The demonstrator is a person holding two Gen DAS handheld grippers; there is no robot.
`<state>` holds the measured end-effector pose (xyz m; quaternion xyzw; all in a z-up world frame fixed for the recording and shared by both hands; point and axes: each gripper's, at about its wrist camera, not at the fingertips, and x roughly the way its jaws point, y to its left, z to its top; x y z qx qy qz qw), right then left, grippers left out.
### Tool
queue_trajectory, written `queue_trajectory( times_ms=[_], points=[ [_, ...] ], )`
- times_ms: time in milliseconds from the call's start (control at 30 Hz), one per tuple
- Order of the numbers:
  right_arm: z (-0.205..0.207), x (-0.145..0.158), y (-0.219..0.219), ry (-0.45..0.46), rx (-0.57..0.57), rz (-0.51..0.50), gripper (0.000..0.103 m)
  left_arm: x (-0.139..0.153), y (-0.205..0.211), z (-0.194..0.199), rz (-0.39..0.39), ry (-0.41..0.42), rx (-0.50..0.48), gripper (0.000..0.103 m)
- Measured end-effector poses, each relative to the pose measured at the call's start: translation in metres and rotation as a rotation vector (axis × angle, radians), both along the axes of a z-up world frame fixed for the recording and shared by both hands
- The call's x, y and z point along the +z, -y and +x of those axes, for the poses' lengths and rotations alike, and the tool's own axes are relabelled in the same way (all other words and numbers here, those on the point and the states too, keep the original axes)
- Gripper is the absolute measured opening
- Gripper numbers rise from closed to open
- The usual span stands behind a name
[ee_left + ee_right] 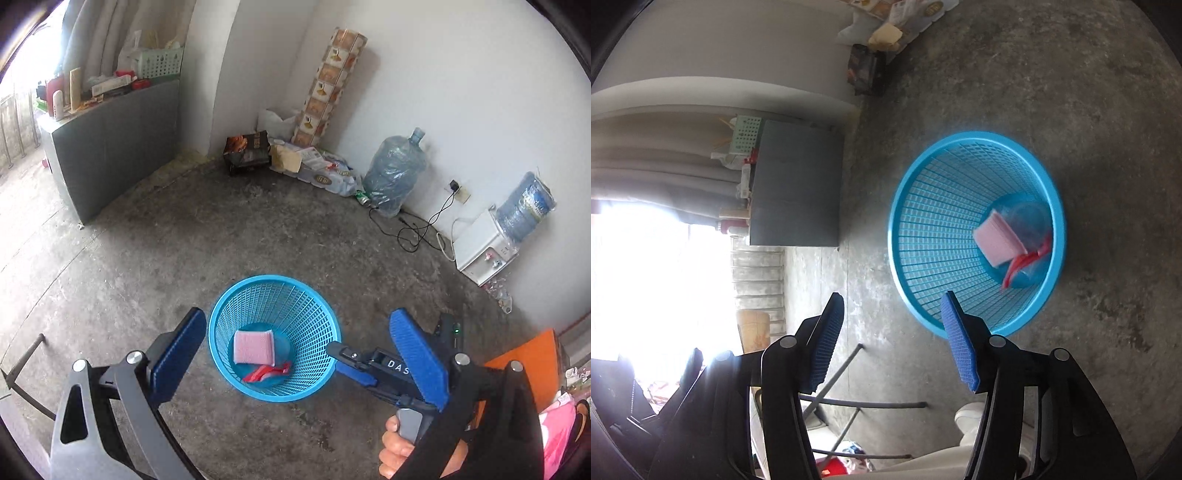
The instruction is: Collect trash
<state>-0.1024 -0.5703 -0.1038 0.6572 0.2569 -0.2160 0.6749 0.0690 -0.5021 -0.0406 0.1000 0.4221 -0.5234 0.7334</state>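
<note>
Left gripper (295, 354) wide open, empty, above the blue basket (274, 284); right gripper (892, 341) half open, empty, at its rim. Inside the basket, on its bottom: a pink rectangular sponge (253, 348), lying flat, beside a crumpled red wrapper (266, 372). Basket stands upright on the concrete floor (207, 236).

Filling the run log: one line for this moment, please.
phase: drop done | blue basket: on floor, holds pink sponge, red wrapper | left gripper: jaws open, empty | right gripper: jaws open, empty
</note>
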Motion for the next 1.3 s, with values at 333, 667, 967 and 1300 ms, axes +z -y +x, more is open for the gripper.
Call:
queue_trajectory(
  times_ms=[333,667,967,1300],
  points=[
    [0.001,0.125,-0.081,0.003,0.137,-0.381,0.068,0.099,-0.092,-0.045,-0.178,0.111,-0.062,0.098],
    [0.006,0.207,-0.168,-0.130,0.268,-0.703,0.089,0.138,-0.212,-0.065,-0.174,0.147,-0.026,0.098],
    [0.024,0.223,-0.217,-0.190,0.365,-0.836,0.095,0.138,-0.308,-0.063,-0.125,0.172,0.155,0.098],
    [0.043,0.237,-0.274,-0.245,0.413,-1.007,0.095,0.141,-0.408,-0.052,-0.156,0.252,0.333,0.098]
  ],
)
